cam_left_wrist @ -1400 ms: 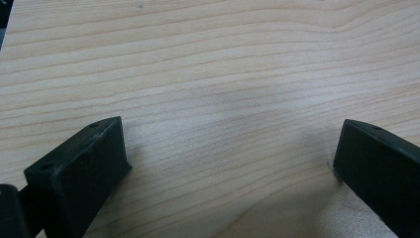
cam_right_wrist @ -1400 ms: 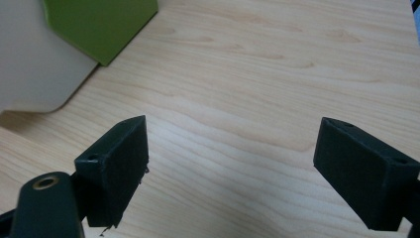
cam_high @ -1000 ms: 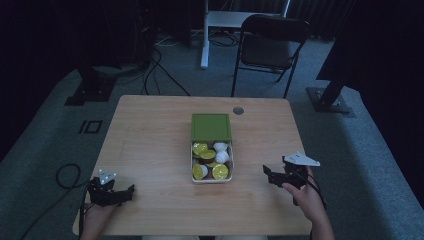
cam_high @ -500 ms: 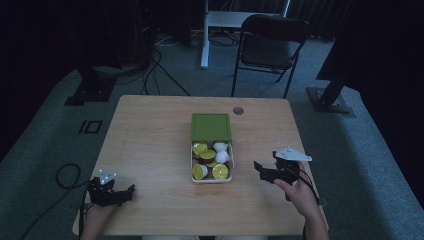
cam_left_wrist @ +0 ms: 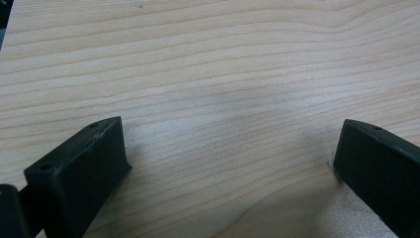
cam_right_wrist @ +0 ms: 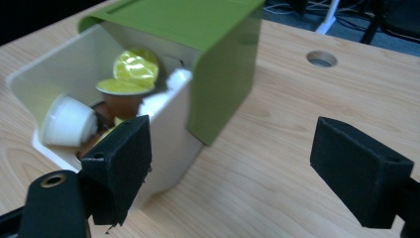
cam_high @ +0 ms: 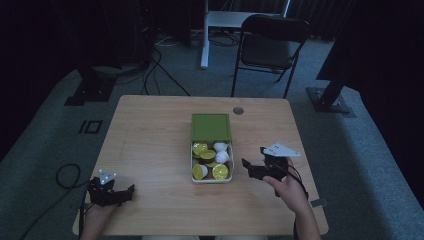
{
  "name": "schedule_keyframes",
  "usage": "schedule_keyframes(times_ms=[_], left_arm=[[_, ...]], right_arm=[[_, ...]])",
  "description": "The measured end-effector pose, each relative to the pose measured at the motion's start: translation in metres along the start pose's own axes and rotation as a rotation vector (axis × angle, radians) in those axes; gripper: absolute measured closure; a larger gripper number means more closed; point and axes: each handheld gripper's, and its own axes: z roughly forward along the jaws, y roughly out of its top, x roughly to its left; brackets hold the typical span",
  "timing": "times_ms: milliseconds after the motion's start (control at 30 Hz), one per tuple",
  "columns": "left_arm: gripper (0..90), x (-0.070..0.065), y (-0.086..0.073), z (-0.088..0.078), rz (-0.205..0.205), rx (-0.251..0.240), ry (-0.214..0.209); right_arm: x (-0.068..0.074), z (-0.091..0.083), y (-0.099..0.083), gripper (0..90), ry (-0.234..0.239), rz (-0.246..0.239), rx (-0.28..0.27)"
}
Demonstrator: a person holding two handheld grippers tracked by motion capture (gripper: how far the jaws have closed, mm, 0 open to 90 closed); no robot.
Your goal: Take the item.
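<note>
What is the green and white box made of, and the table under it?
The box looks like smooth plastic: its thin white walls and green lid have an even, slightly shiny surface. The table looks like pale wood or wood-look laminate, with matte grain lines.

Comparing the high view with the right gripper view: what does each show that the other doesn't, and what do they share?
High view alone: the left hand-held gripper at the table's near left corner, a folding chair and floor cables. Right gripper view alone: a close look at a brown capsule under its yellow foil. Both: the white box of capsules, its green sliding lid, the table's round hole.
</note>
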Motion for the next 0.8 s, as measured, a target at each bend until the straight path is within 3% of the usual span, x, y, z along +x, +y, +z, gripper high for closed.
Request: schedule_keyframes(times_ms=[800], left_arm=[[0.4,0.000,0.000,0.000,-0.001,0.000,0.000]], right_arm=[[0.043,0.024,0.022,15.8,0.111,-0.049,-0.019]])
